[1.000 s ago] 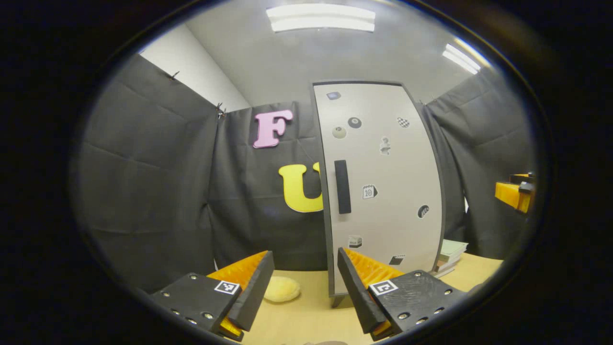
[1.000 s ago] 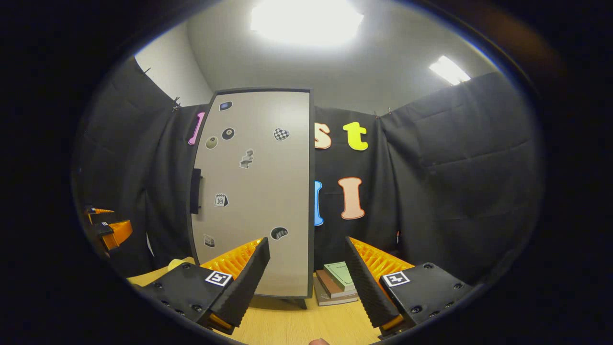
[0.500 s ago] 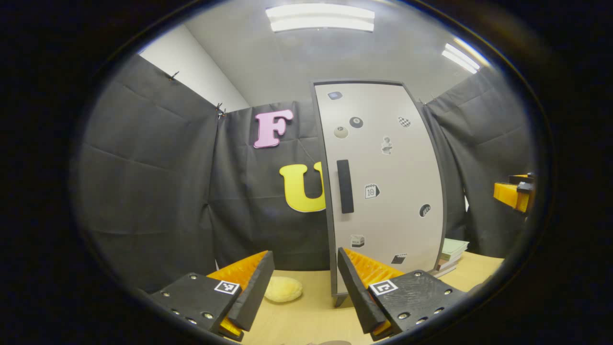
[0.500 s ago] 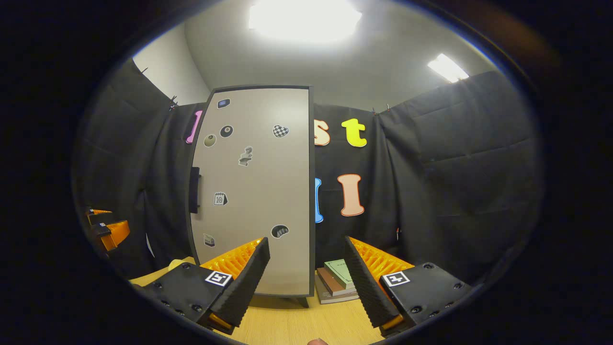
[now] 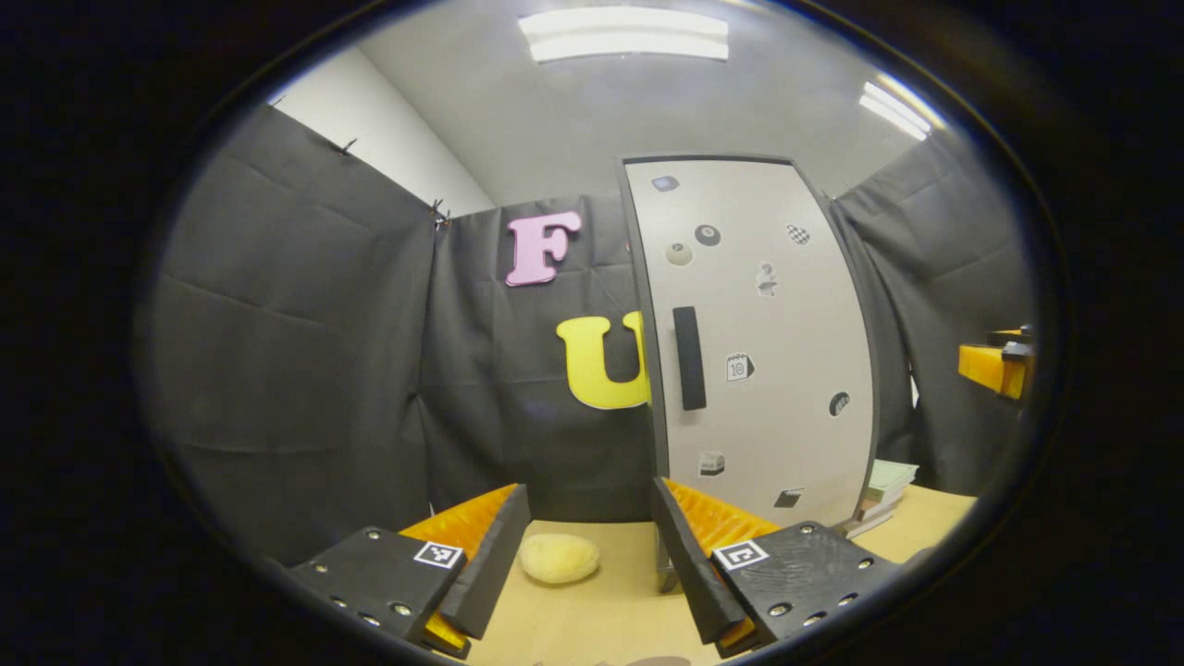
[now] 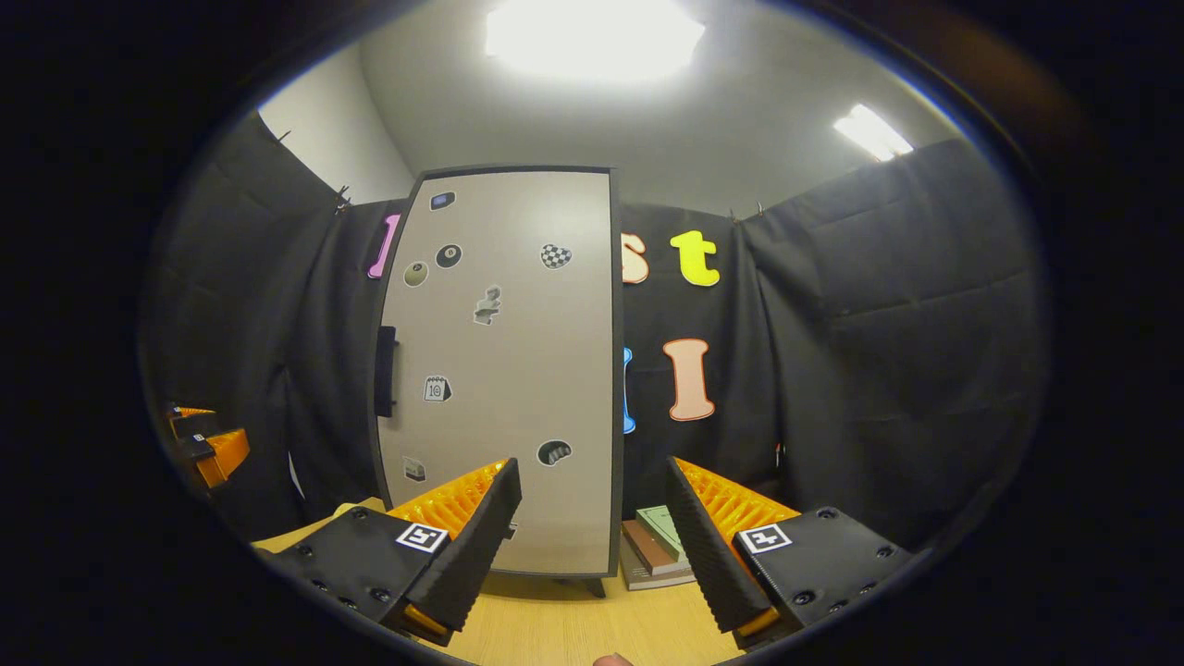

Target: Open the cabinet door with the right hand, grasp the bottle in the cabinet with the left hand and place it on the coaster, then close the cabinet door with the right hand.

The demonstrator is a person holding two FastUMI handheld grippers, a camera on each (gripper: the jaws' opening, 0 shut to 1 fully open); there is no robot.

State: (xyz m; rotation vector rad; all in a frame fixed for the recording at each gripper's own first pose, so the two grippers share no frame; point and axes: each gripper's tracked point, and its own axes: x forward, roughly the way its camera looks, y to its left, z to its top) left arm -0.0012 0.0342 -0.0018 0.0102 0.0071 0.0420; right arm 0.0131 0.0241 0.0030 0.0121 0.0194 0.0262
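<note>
Step in hand, by judgement: open the cabinet door (image 6: 504, 370) w/ the right gripper (image 6: 592, 518); door is shut flush and nothing has been grasped. Right gripper fingers stand wide apart, empty, well short of the door. Left gripper (image 5: 587, 546) likewise has its fingers apart and empty, waiting low over the table (image 5: 601, 610). Target is the dark vertical bar handle (image 5: 688, 358) on the door's left edge, approx. mid-height. Recommended approach: bring the right gripper across toward that edge, straddle the bar w/ 1 finger each side, clamp squarely, then pull along an arc about the opposite edge, where the hinge presumably sits. Keep the left gripper clear of the door's swing. The bottle is presumably inside the cabinet, hidden behind the door. The coaster (image 5: 559, 558), a pale yellow round pad, lies on the table just left of the cabinet's base. Surface: light wood-grain tabletop. A small stack of books (image 6: 659, 546) lies right of the cabinet. Room: black cloth walls, grey ceiling, bright ceiling light panels (image 5: 622, 33).
</note>
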